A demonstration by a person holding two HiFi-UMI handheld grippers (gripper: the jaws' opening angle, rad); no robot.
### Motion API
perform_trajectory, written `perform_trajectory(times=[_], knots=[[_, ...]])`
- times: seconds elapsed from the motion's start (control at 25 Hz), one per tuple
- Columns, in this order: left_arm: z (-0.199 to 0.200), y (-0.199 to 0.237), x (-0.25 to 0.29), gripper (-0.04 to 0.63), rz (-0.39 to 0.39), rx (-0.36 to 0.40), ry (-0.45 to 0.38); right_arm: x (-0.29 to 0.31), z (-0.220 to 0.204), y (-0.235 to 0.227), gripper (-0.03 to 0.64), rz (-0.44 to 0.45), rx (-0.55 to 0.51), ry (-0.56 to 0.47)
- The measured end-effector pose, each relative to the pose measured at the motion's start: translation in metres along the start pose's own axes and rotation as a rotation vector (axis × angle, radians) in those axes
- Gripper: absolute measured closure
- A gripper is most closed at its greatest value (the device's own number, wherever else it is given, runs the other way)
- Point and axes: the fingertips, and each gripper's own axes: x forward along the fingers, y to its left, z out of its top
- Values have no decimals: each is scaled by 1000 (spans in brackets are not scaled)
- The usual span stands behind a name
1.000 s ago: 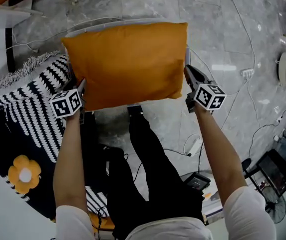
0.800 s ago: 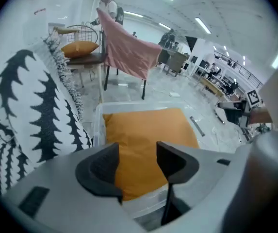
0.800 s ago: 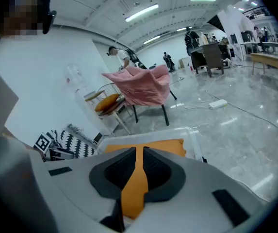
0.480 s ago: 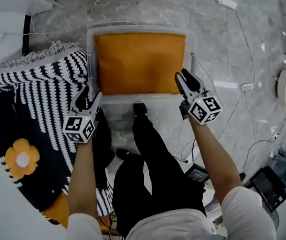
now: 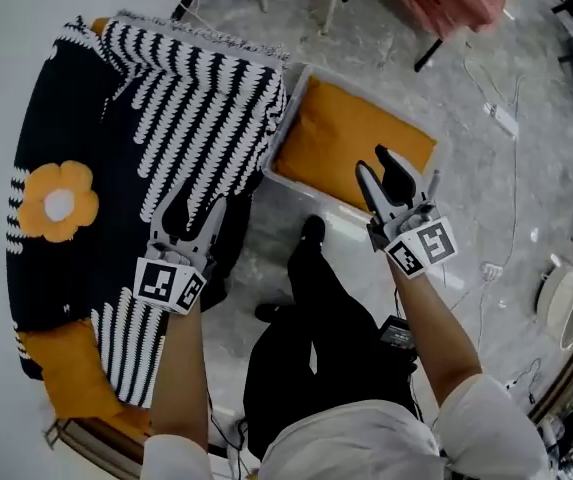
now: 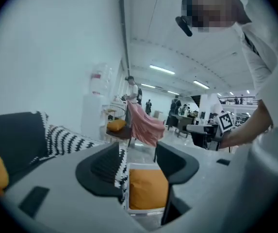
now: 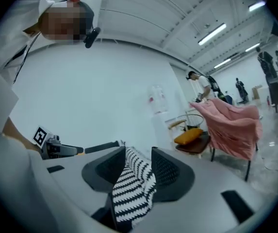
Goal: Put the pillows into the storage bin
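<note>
Head view, looking steeply down. One orange pillow point(image 5: 351, 146) is lying inside the clear storage bin point(image 5: 288, 183) on the grey marble floor point(image 5: 256, 258), filling most of it, so that part of the task looks done.

The right gripper point(image 5: 378, 165) is hovering above the bin's near wall. Its fingers point(image 7: 170, 171) are opening and holding nothing; the striped fabric seen between them in the right gripper view is lying well beyond. The left gripper point(image 5: 192, 206) is hanging over the edge of a black-and-white patterned textile point(image 5: 191, 98). Its fingers point(image 6: 105, 166) are standing well apart and empty, with the bin and its pillow showing far beyond the gap.

Work appears to be remaining. A second orange pillow point(image 5: 66, 373) is sticking out from under the patterned textile at lower left, well apart from the bin. Whether that textile, with its orange flower, is a pillow or a throw cannot be told.

For movement, the bin's left wall is sitting just beside the fringed textile, leaving little gap there. The person's legs point(image 5: 326, 308) are standing between the two grippers, close to the bin's near wall. A power strip point(image 5: 506, 120) and loose cables are lying on the floor to the right. Above the bin the space is open, though little room seems left inside it.
</note>
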Motion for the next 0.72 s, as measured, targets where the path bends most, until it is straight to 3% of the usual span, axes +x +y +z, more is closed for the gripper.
perform_trajectory(times=[0.16, 0.36, 0.44, 0.72], knots=[[11, 28, -152, 351, 157, 4, -30, 22, 41, 123, 433, 159, -45, -32], [27, 51, -370, 364, 482, -49, -152, 51, 86, 287, 420, 443, -79, -61], [34, 47, -455, 402, 569, -69, -201, 45, 97, 359, 397, 532, -77, -53], [43, -7, -702, 390, 913, -86, -335, 26, 140, 586, 394, 839, -123, -82]])
